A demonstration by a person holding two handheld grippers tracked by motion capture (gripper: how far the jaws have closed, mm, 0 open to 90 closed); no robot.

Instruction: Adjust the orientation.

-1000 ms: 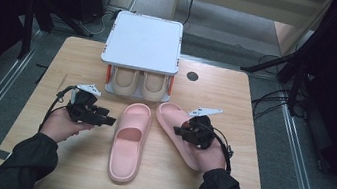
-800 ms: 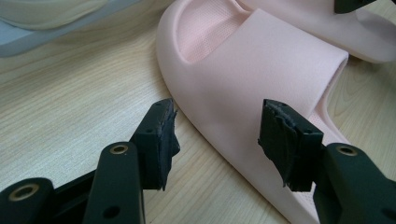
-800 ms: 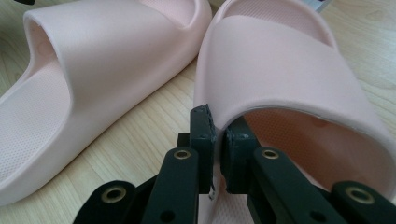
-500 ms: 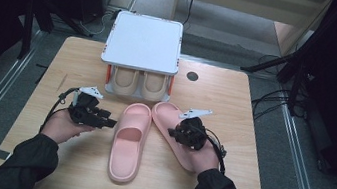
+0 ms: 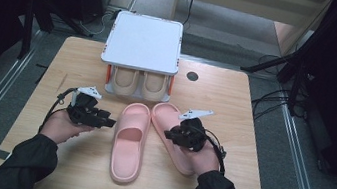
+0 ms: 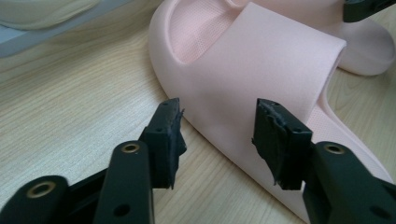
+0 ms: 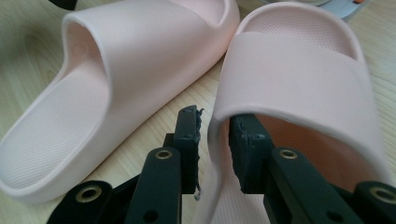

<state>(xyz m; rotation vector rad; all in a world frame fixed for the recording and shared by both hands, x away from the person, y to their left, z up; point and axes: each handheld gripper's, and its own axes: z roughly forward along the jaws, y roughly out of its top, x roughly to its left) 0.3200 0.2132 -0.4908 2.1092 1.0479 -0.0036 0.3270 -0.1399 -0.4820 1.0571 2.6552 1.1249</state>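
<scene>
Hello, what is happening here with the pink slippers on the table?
A person holds a gripper in each hand at a wooden table. The right gripper has its jaws around the side wall of the right pink slipper, one inside, one outside. The left gripper is open, beside the left pink slipper. A beige pair sits in a small white rack behind.

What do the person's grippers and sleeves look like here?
Both the left gripper and right gripper are black, each topped by a grey three-cornered plate and trailing a black cable. Jaw pads look frayed; the arms show brass-coloured rivets. The sleeves are dark.
</scene>
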